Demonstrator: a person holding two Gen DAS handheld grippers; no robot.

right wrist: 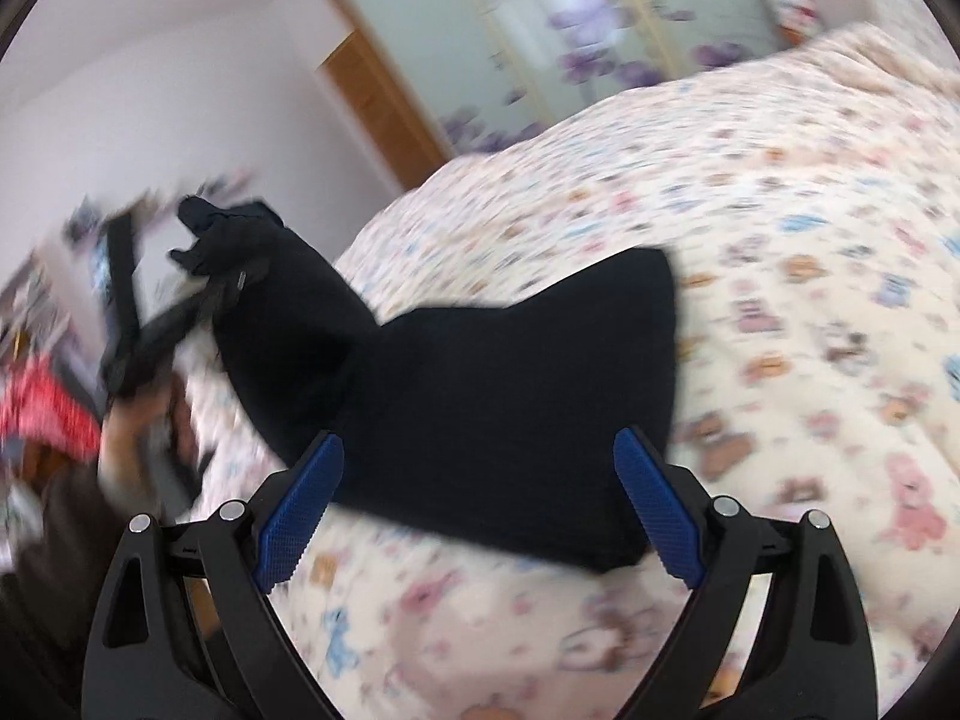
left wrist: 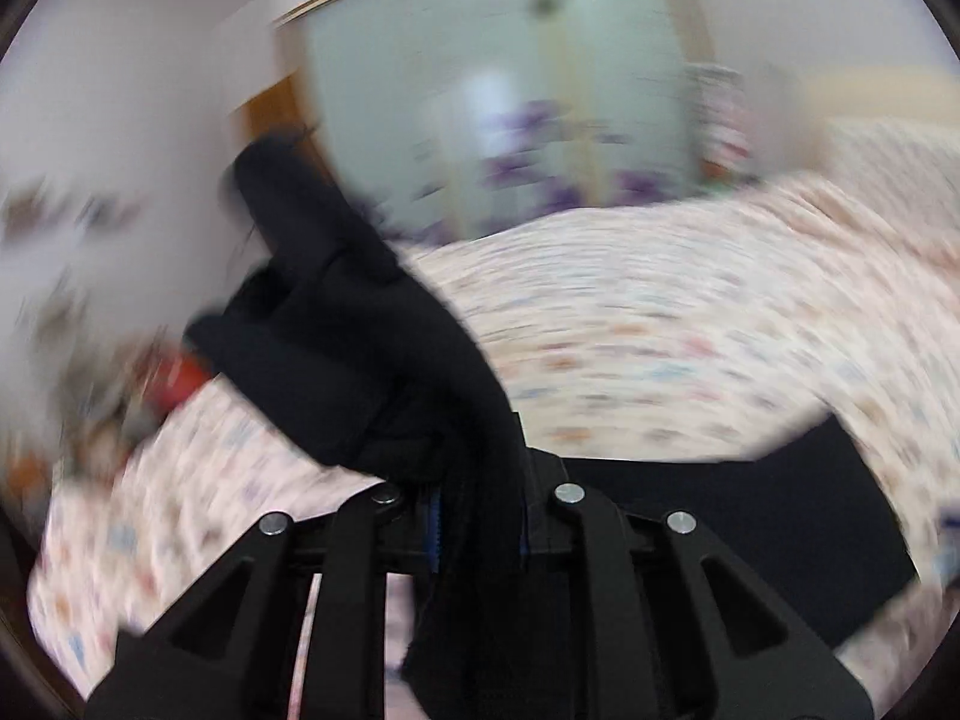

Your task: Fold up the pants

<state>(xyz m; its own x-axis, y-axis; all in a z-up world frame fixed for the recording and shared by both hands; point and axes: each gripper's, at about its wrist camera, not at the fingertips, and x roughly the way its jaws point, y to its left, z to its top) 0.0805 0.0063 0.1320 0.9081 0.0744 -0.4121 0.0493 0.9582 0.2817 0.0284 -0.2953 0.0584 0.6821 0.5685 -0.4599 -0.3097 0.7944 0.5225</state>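
The black pants [right wrist: 498,396] lie partly on the patterned bedspread, with one end lifted up to the left. My left gripper [left wrist: 474,516] is shut on the pants [left wrist: 360,324]; the cloth bunches above its fingers and hangs down between them. In the right wrist view the left gripper [right wrist: 225,285] shows at the left, clamped on the raised end of the pants. My right gripper [right wrist: 480,504] is open and empty, its blue pads [right wrist: 300,510] on either side of the near edge of the pants, just above the bed.
The bed [right wrist: 780,240] with a cream cartoon-print cover fills most of both views. A glass sliding wardrobe [right wrist: 570,36] and a wooden door frame [right wrist: 384,114] stand behind it. Red clutter [right wrist: 42,414] lies at the left, beside the bed. Both views are motion blurred.
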